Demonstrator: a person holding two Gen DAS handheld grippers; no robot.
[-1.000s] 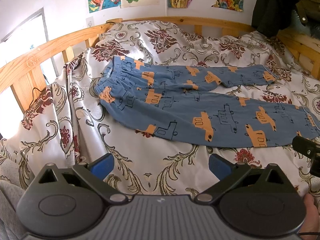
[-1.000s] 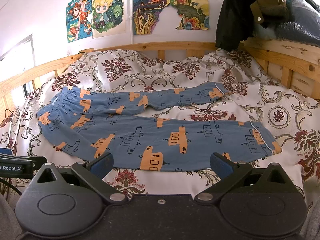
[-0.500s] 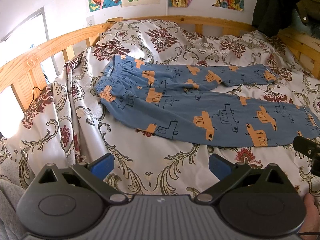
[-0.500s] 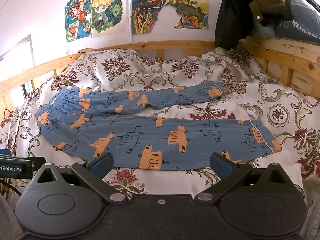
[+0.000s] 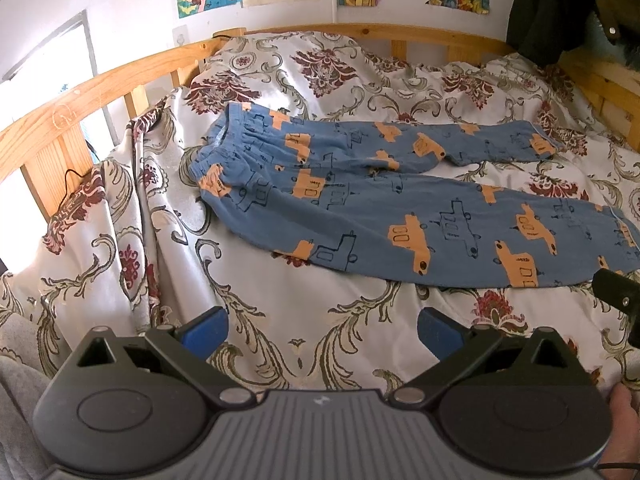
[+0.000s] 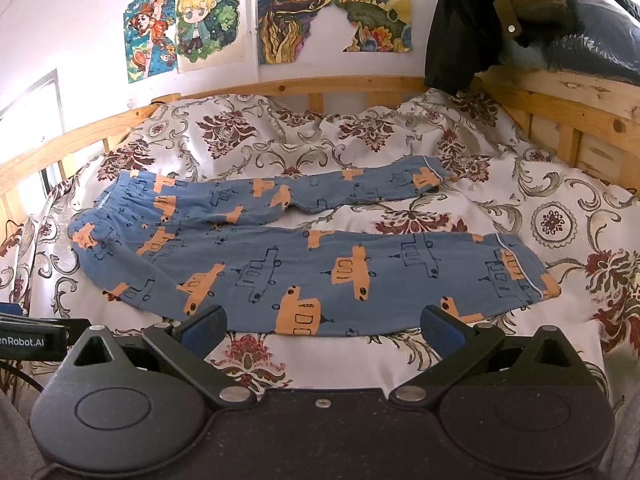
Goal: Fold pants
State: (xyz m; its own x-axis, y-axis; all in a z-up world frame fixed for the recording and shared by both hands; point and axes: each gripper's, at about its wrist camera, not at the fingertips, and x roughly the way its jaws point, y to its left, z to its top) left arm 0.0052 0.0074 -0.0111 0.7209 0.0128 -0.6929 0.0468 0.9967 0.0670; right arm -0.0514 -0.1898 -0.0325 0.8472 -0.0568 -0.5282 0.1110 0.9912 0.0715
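Left gripper [image 5: 322,330]: wide open, with nothing between its blue fingers [image 5: 206,330]. It hangs over the bedspread, near the front edge of the bed.
Right gripper [image 6: 322,326]: wide open too, and it holds nothing. Its blue fingers [image 6: 444,328] sit just at the near edge of the pants.
Pants [image 5: 400,200]: blue pajama pants with orange cars and drawn trucks. They lie flat on the bed, ahead of both grippers. They are not folded yet.
Waistband [image 5: 224,148]: the stretchy top end. It is ahead and to the left of the left gripper, and far to the left of the right gripper.
Near leg [image 6: 360,276]: it runs from left to right just ahead of the right gripper. Its cuff [image 6: 528,276] is ahead and to the right of the right gripper.
Far leg [image 6: 320,196]: it lies behind the near leg. The two legs spread apart toward the cuffs, and some bedspread shows between them.
Bedspread [image 5: 304,308]: white and shiny, with dark red flowers and curly leaves. It is a bit wrinkled.
Bed frame [image 6: 340,84]: light wood rails go around the far side and both ends.
Wall pictures [image 6: 208,28]: bright cartoon drawings hang above the bed.
Dark jacket [image 6: 460,28]: it hangs at the far right corner of the bed.
Hand [image 5: 622,420]: a bit of it shows at the right edge of the left gripper's view.
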